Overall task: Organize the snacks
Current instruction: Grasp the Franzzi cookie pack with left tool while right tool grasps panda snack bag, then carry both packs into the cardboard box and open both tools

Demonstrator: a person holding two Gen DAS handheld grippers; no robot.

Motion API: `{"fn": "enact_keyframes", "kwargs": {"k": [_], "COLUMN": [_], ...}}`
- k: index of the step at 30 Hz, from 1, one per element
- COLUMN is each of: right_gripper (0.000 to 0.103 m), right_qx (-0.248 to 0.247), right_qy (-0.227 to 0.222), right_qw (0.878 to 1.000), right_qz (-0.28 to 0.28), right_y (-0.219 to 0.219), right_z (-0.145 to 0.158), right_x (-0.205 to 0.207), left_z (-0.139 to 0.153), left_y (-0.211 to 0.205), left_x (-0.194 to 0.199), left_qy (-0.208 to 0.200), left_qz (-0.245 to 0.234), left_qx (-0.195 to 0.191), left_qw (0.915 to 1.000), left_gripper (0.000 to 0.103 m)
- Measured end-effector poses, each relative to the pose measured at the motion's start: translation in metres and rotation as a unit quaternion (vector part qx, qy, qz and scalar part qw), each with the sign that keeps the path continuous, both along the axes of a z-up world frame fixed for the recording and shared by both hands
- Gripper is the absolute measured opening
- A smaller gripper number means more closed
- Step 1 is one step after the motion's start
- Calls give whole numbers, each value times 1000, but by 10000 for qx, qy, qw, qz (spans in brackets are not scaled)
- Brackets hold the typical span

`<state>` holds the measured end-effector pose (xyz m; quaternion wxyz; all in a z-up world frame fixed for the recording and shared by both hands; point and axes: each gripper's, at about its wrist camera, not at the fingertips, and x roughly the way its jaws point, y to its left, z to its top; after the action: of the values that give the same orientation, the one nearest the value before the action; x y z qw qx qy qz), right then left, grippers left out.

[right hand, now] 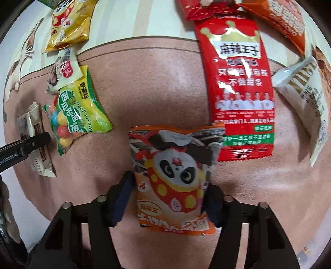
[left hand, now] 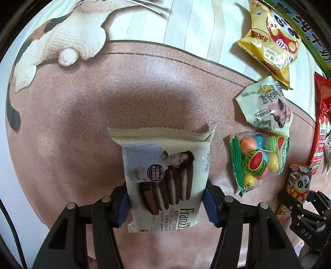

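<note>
My left gripper is shut on a cream Franzzi chocolate cookie pack, held over the pink mat. The pack also shows at the left of the right wrist view between the left fingers. My right gripper is shut on an orange panda snack pack, also over the mat; that pack and gripper show at the lower right of the left wrist view. A green bag of watermelon gum balls lies on the mat between the two grippers.
On the mat and pale cloth lie a small cream cookie pack, a yellow mushroom snack bag, a long red spicy-strip pack, a white pack and an orange bag. A cat print is at the far left.
</note>
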<state>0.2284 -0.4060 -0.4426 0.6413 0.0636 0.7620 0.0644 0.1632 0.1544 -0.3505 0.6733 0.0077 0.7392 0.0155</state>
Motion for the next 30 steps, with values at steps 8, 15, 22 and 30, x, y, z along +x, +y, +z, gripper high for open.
{"fn": "enact_keyframes", "kwargs": {"k": [8,15,22,30], "right_gripper": [56,52,52,51], "right_qx": [190,366,501,1000], "right_qy": [-89,-444,-958,-1832], "right_qw": [9995,9977,9935,9765], "right_qz": [-228,-362,-358,-530], "right_y": [-18,-32,-43,-68], "right_z": [-1,22,59,159], "right_x": [1,2,18,54], "left_z": [41,84,130,229], "left_y": [-4,-6,-15,-33], "left_x": [-3,-2,-2,18], "left_qy": [-140,-319,-576,-1199], "left_qz": [-144,-286,-436,-672], "left_qx": [-36,-273,-575,-1253], "left_qw": [9998,9987,9957,9826], "left_gripper": [56,56,56,56]}}
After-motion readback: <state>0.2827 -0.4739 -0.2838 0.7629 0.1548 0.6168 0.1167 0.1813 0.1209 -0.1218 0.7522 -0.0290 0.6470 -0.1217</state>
